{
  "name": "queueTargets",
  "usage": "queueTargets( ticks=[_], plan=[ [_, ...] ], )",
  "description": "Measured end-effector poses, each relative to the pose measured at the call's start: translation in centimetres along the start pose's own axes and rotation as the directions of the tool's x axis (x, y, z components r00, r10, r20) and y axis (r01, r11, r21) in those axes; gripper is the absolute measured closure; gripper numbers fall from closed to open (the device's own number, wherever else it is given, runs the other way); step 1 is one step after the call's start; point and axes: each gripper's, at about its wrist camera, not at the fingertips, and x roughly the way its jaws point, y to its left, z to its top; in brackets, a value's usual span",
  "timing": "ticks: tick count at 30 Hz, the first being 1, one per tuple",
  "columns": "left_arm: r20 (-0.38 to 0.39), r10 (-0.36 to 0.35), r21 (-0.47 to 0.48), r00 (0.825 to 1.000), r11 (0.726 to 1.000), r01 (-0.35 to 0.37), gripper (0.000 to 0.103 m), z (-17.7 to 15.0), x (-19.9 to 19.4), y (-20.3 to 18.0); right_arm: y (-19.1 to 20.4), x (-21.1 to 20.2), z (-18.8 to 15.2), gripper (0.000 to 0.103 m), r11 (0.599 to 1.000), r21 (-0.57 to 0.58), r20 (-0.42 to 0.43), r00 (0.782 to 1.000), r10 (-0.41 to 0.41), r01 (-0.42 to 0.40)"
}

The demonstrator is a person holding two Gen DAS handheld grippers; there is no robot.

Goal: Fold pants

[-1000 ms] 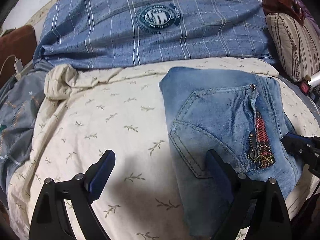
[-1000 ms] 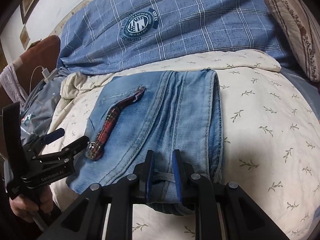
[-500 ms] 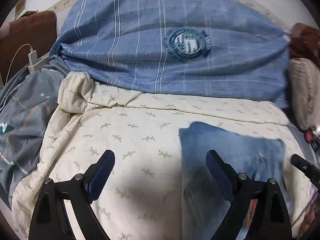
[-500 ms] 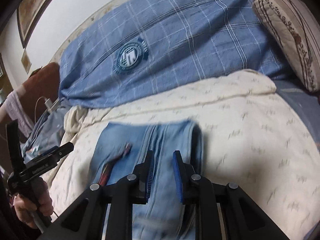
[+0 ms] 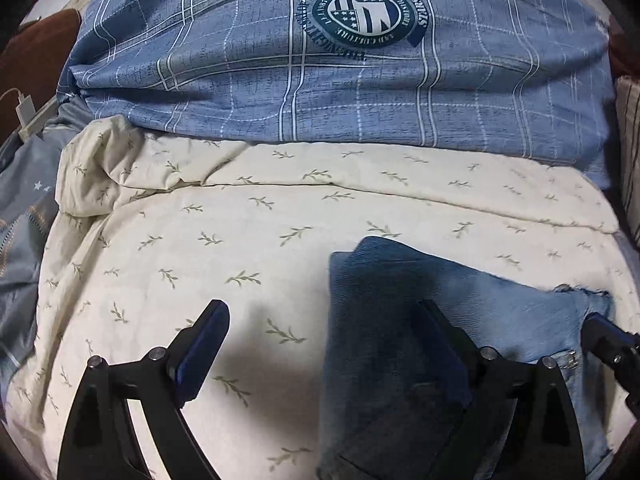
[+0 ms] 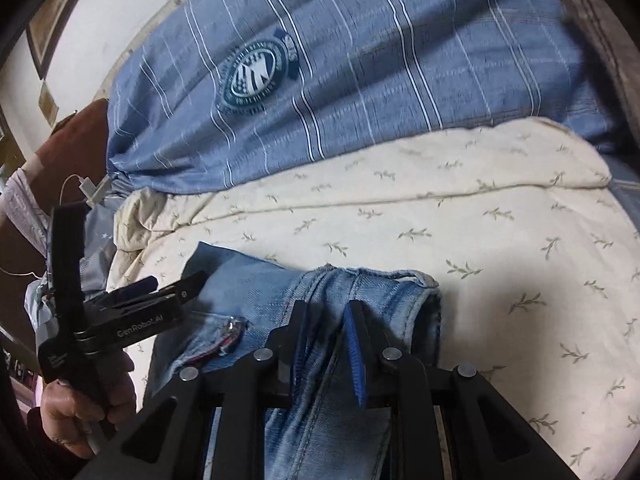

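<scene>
**Jeans pinched, fold at risk**

While the left gripper (image 5: 320, 354) hovers with fingers spread and empty at nine o'clock, the right gripper (image 6: 326, 344) at three clenches the jeans (image 6: 372, 292) on the cream sheet (image 6: 500, 232). A thin pinch could slip, undoing the fold.

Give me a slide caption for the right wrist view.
Right gripper clamps folded jeans on leaf-print sheet; left gripper open alongside.
</scene>
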Motion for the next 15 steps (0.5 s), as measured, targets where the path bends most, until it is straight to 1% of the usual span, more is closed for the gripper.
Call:
queueTargets(
  ticks=[2,4,5,7,12,14,15],
  plan=[
    [0.005,0.033,0.043,0.999,0.999,-0.033,0.007,-0.1,0.2,-0.5,-0.4,0.7,-0.1,0.081,1.000,0.011,-0.019,1.000,-0.002,0.002],
    [0.022,0.043,0.063,0.999,0.997,-0.044,0.007,-0.1,-0.1,-0.5,-0.3,0.8,-0.4,0.081,1.000,0.003,-0.022,1.000,-0.007,0.007],
    [0.033,0.037,0.067,0.999,0.997,-0.039,0.007,-0.1,-0.5,-0.4,-0.3,0.6,-0.4,0.081,1.000,-0.002,-0.018,1.000,-0.009,0.009],
    [0.055,0.018,0.059,0.998,0.998,-0.022,0.007,-0.3,-1.6,0.2,-0.2,-0.3,-0.7,0.081,1.000,-0.009,0.000,1.000,-0.007,0.007],
    [0.117,0.017,0.011,0.993,1.000,-0.018,0.007,-2.0,-5.1,2.5,0.7,-3.6,-2.4,0.080,0.999,-0.042,0.067,0.998,0.012,-0.009],
    [0.144,0.014,-0.008,0.990,1.000,-0.013,0.007,-2.5,-6.5,3.1,1.5,-4.8,-3.5,0.080,0.997,-0.068,0.071,0.997,0.036,-0.031],
    [0.161,0.017,-0.010,0.987,1.000,-0.016,0.007,-2.9,-7.3,3.3,2.2,-5.4,-4.3,0.080,0.995,-0.092,0.072,0.997,0.033,-0.026]
  ],
)
